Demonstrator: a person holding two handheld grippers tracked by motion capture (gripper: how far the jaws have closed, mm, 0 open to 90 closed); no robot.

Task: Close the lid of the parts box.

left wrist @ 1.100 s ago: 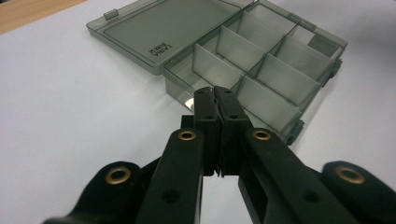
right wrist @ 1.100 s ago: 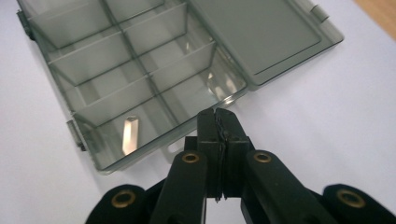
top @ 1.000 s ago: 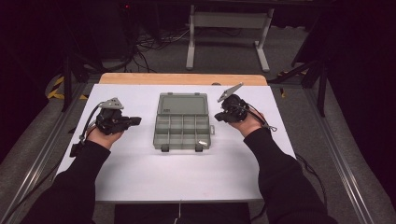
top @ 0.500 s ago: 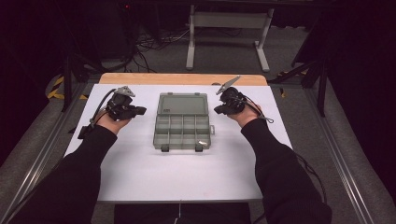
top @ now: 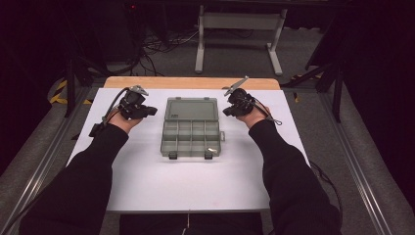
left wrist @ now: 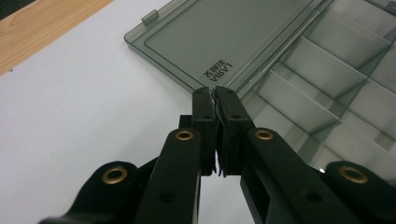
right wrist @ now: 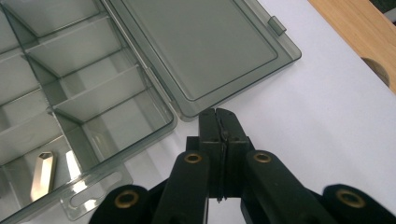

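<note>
Organizer box (top: 190, 127), smoky plastic, lies open at the frame's centre, lid (top: 191, 108) flat toward the top. My left gripper (top: 148, 111) and right gripper (top: 227, 110) flank that lid's corners, both pinched shut on nothing. I judge closing comes next: each tip must slip under a lid corner and lift.

Overhead forward; 2 close views share box (top: 190, 128).

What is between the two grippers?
The open compartment box lies between the left gripper and right gripper, seen in the high view.
</note>
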